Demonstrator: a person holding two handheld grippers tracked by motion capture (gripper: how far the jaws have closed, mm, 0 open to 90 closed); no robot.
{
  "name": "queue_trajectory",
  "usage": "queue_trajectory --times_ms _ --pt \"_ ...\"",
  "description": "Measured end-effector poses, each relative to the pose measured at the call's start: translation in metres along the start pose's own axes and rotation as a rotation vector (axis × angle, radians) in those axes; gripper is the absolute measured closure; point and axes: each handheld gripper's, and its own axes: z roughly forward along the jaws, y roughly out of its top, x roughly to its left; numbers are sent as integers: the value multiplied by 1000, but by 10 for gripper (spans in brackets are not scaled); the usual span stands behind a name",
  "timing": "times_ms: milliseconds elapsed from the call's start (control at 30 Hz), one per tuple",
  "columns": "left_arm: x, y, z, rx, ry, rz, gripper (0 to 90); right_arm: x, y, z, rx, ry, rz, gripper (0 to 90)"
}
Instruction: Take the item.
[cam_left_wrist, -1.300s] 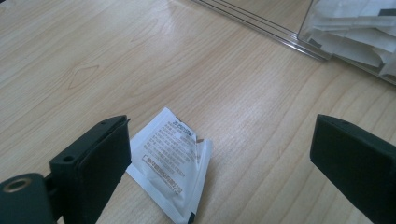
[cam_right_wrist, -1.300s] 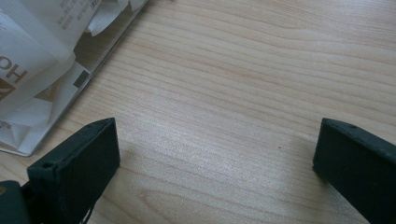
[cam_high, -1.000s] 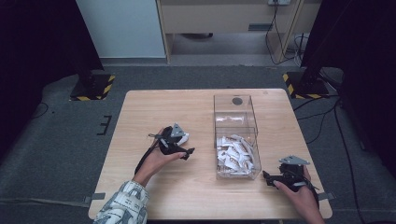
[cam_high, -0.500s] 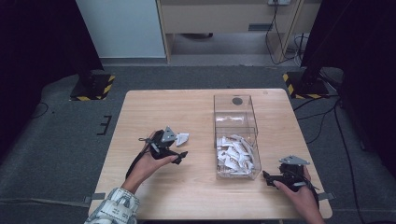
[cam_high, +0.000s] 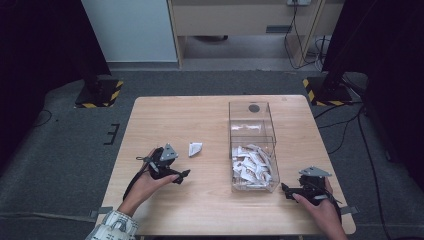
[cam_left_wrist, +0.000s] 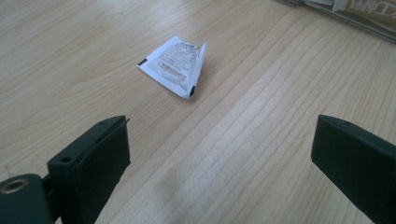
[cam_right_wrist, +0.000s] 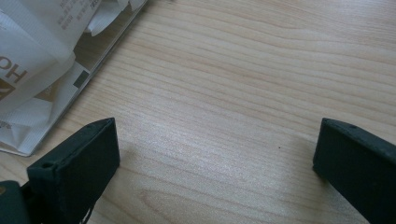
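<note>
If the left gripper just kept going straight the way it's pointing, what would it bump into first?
Most likely the small white packet lying on the table. In the left gripper view it sits ahead of the left gripper, slightly to one side of centre, with bare wood between. The jaws stand wide open.

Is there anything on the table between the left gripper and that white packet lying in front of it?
Nothing visible. The left gripper is open, and bare wood of the table runs from it up to the white packet.
</note>
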Motion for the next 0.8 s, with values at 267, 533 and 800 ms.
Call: queue_trajectory --times_ms 267,533,800 --pt "-3 -19 -9 25 13 -16 42 0 0 0 0 0 0 8" --pt "-5 -41 -21 55 6 -38 38 0 0 0 0 0 0 8" --pt "-1 -66 -22 72 8 -102 20 0 0 0 0 0 1 8"
